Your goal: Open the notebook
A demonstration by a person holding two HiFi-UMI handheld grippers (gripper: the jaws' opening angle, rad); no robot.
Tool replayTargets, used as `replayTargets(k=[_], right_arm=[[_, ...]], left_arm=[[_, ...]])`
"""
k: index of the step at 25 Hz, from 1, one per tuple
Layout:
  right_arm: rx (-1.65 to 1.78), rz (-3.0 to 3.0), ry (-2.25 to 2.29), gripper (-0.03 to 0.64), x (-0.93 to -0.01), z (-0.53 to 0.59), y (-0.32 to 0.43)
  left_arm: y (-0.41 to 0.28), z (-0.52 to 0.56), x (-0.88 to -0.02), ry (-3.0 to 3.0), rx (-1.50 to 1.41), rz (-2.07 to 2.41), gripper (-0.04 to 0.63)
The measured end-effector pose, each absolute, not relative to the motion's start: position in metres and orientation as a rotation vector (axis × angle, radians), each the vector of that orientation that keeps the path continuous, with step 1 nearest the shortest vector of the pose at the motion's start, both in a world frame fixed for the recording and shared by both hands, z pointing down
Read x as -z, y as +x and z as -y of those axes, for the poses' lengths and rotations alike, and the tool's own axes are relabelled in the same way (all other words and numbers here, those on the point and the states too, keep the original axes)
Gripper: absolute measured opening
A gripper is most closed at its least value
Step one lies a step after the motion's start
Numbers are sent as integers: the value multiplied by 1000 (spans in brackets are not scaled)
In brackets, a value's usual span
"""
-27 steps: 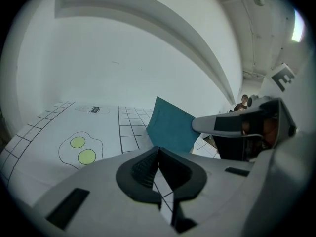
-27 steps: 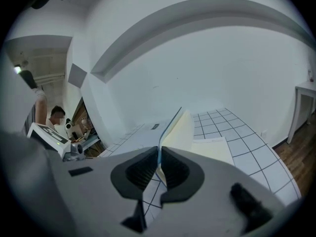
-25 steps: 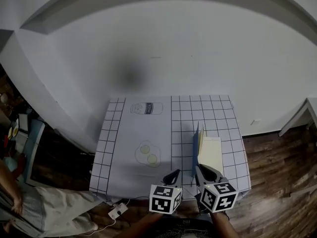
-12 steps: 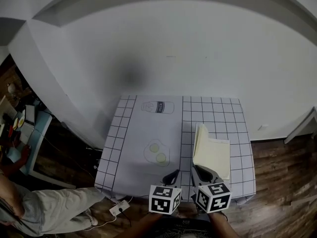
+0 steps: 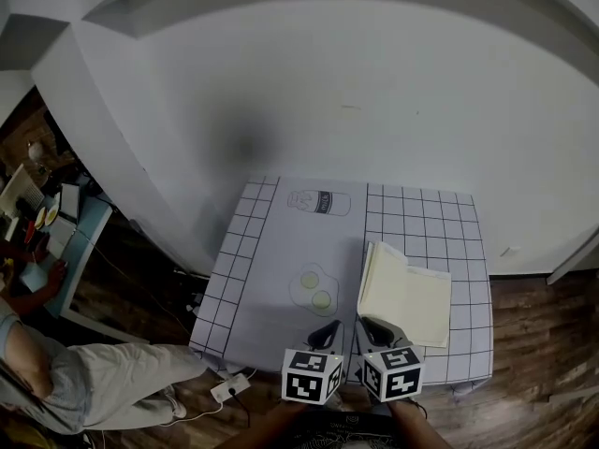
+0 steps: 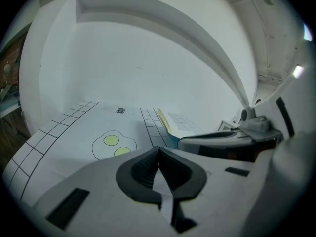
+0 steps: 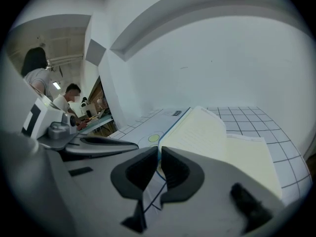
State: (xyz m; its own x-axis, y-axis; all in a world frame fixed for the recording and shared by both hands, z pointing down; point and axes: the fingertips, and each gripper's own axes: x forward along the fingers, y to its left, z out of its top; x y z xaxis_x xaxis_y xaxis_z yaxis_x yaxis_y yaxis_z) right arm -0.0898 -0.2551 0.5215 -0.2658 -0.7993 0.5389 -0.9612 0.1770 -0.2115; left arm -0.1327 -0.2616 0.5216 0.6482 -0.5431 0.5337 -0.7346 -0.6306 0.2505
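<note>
Since on the grid mat the notebook lies just right of the fried-egg drawing with its cover half raised, opening looks about midway. The right gripper, tilted downward, pinches the cover's near edge. It should probably next swing the cover over toward the drawing. The left gripper, closed and empty, hovers just nearside of the drawing.
</note>
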Motion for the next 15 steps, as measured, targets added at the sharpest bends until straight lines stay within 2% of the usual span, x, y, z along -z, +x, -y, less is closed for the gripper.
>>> replayTargets(k=[15], right_arm=[[-767, 2129, 1447, 32, -574, 268, -121]], left_arm=[[-144, 286, -526, 2379, -575, 1056, 11]])
